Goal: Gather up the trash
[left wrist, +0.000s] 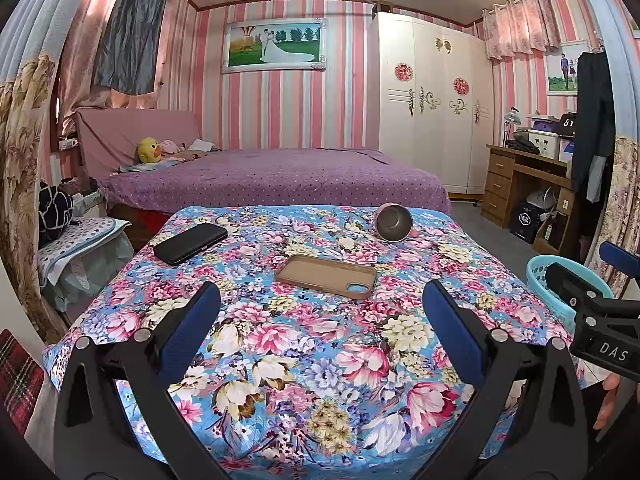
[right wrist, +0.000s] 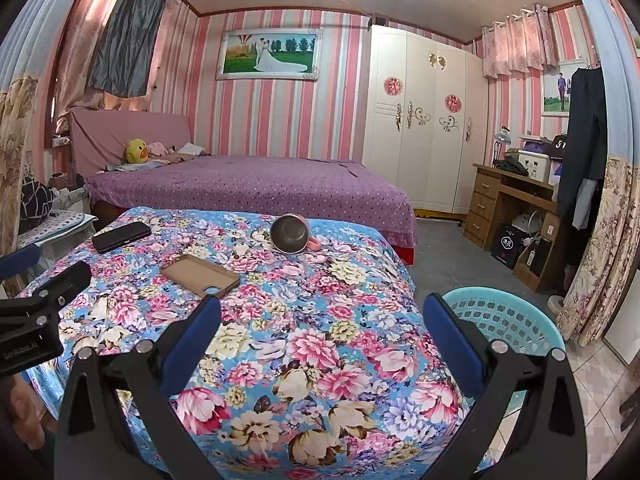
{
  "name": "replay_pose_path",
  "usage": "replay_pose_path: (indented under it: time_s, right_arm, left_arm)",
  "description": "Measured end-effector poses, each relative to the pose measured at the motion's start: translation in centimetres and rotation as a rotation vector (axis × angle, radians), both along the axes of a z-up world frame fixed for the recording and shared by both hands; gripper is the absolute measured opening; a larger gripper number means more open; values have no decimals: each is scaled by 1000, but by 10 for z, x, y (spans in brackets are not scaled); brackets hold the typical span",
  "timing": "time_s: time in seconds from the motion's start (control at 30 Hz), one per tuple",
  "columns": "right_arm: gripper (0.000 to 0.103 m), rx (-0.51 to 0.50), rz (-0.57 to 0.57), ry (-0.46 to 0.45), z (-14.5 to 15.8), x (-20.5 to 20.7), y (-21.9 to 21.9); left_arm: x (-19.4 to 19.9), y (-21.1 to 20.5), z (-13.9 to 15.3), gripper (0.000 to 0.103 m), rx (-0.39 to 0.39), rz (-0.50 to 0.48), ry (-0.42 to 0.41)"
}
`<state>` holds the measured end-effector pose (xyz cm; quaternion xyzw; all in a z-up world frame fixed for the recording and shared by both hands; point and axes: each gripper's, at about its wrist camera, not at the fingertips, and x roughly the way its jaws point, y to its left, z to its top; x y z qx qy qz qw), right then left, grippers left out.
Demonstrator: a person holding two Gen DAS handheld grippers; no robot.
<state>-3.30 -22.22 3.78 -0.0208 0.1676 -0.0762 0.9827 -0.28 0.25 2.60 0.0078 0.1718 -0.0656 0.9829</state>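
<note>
Floral quilted cloth covers the table seen from the left wrist, and on it three things are laid out: a tan phone case lying flat and hollow side up near the middle, a black phone toward the far left corner, and a metal cup tipped on its side with its mouth turned toward the camera. No obvious scrap or wrapper is seen, so the case and the toppled cup are judged the likeliest items to be collected. The case is judged light, thin and somewhat flexible, best pinched across one long raised edge; the cup is judged stiff, smooth and prone to roll, best taken over its rim. The left gripper is held above the near cloth with its jaws spread wide and nothing between them. From the right wrist, the right gripper is likewise shown with jaws parted and empty, above the table's right side. A turquoise basket is seen just beside the table on the floor, judged the place for the trash. The phone lies well apart from the case, and nothing is seen blocking either item, though the soft cloth could be snagged by a low fingertip.
</note>
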Motion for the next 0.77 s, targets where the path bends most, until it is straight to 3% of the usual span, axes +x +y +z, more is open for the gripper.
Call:
replay_pose_path:
  time_s: [0.77]
  right_arm:
    - [99,11,-7,18,-8,7,0]
  left_arm:
    - [1,2,0,98,-11,2,9]
